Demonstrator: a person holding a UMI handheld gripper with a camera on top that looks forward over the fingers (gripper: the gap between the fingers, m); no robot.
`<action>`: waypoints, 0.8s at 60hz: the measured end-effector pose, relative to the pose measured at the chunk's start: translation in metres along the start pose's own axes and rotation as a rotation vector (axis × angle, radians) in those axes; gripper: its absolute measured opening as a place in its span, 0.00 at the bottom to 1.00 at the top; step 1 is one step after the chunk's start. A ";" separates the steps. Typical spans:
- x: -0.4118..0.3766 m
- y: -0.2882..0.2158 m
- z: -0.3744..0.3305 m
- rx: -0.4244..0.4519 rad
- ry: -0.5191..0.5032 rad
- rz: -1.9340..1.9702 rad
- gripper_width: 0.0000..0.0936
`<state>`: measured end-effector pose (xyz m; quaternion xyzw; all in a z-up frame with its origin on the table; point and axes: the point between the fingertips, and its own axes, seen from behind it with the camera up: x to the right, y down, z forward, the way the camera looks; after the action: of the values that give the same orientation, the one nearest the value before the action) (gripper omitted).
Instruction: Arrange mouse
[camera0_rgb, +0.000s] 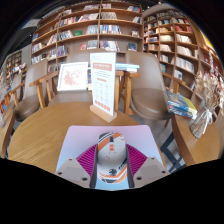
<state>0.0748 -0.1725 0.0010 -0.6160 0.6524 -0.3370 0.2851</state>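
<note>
Centrally, a computer mouse (111, 150) with a grey-white shell and orange trim sits between the 2 fingers of the hand-held gripper (111, 158), on a pale mouse mat (75, 143) laid on a round wooden table (40, 128). The magenta pads (88, 157) flank the mouse's sides closely; whether both actually press on it, or a slim gap remains, cannot be told from this angle.

Judging by its look, the mouse is a light, rigid plastic body with a smooth, curved top likely to slip under a pinch from above. The flatter side walls, about midway along its length, seem the soundest place to take hold, with modest force so as not to press the buttons.

The gripper is held low and pitched gently downward, its fingers running roughly level with the tabletop and pointing straight along the mouse's long axis.

Beyond the mat, an upright sign stand (102, 83) rests on the table's far side. Wooden chairs (148, 100) ring the table, another display board (72, 76) stands further back, and tall bookshelves (95, 30) line the room behind.
</note>
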 end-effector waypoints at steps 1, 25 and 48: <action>0.000 0.003 0.000 -0.004 -0.001 0.000 0.46; -0.012 -0.015 -0.103 0.102 -0.003 0.025 0.91; -0.044 0.056 -0.289 0.118 -0.021 0.028 0.91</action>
<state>-0.1838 -0.1027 0.1316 -0.5926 0.6370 -0.3643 0.3322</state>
